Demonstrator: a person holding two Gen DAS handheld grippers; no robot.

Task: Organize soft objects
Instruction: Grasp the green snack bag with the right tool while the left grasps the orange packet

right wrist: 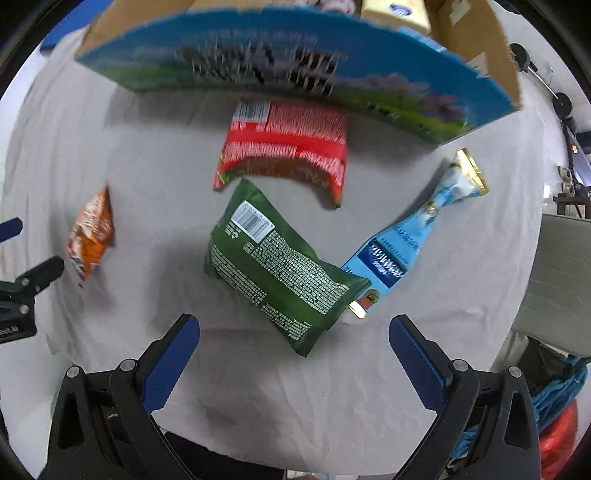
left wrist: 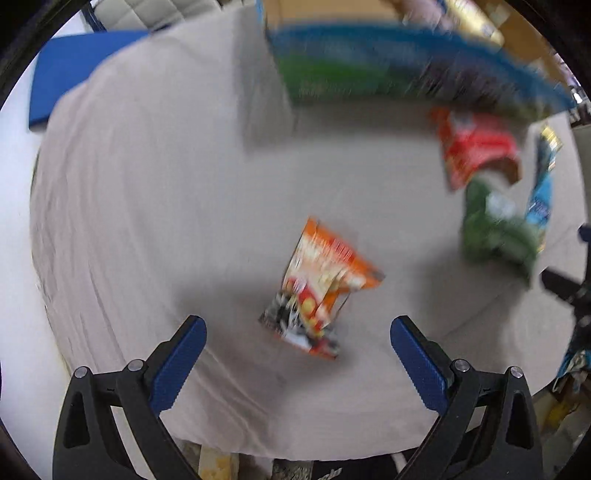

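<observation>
Behind four loose snack packets, the cardboard box (right wrist: 280, 70) holds a yellow pack (right wrist: 397, 13); both fingers apart.

Four packets (right wrist: 277, 269) lie on the cloth (right wrist: 147, 155) before the box (right wrist: 295, 66).

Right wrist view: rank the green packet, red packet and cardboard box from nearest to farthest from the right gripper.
Measured from the right gripper, jaws open:
1. Green packet, just ahead, centre.
2. Red packet, beyond the green one, centre.
3. Cardboard box, farthest, across the top behind the red packet.
</observation>
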